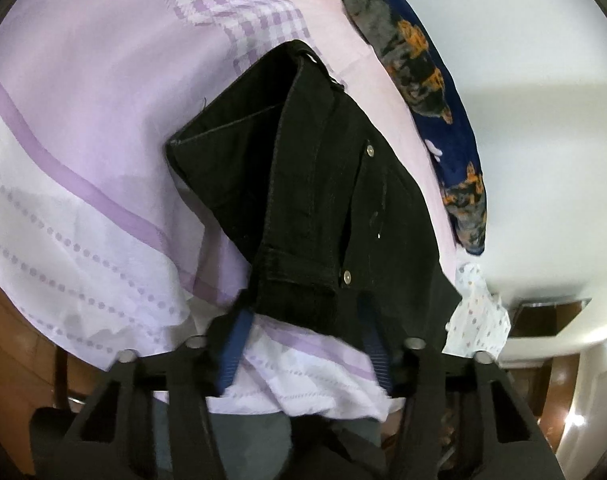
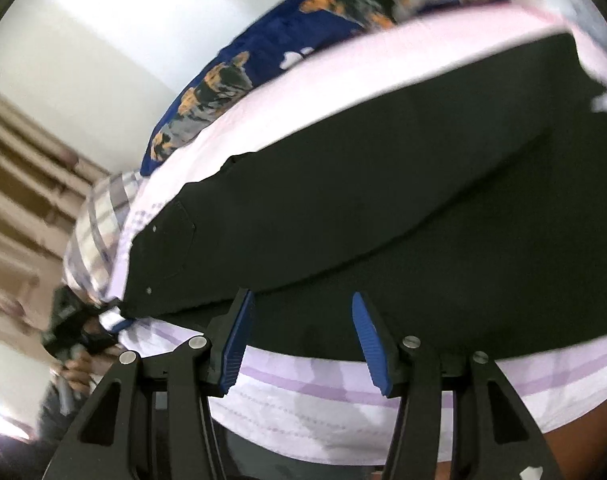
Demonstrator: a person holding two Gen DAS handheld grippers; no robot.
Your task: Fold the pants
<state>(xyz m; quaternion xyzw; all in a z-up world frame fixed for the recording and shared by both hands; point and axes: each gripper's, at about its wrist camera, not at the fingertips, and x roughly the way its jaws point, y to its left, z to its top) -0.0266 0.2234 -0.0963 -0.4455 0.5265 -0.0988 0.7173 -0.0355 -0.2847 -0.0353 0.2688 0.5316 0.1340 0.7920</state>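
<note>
The black pants (image 1: pixel 315 184) lie on a bed covered with a lilac sheet (image 1: pixel 83 128) printed with purple stripes, dotted lines and a checked patch. In the left wrist view the waist end faces the camera: waistband, belt loop and two metal rivets beside a pocket seam are visible, and one layer is doubled over the other.

The left hand-held gripper (image 1: pixel 303 320) sits at the near edge of the waistband. Its blue fingers (image 1: pixel 233 354) stand on either side of the hanging black cloth, which lies between them and covers their tips. Whether the pads press on the cloth cannot be determined.

In the right wrist view, which is blurred, the pants (image 2: pixel 383 208) stretch as a long dark band across the bed, pocket and rivets at the left end. The right hand-held gripper (image 2: pixel 299 300) is at the near edge of the pants, roughly at mid-length. Its jaws stand partly apart, the blue pads (image 2: pixel 369 340) clear of each other, with the cloth edge just past the tips and nothing clamped.

A navy blanket with an orange and grey print (image 2: pixel 263 48) lies along the far side of the bed, against a white wall (image 1: pixel 523 60). At the left edge of the right wrist view, a person's hand (image 2: pixel 77 368) holds the other gripper.
</note>
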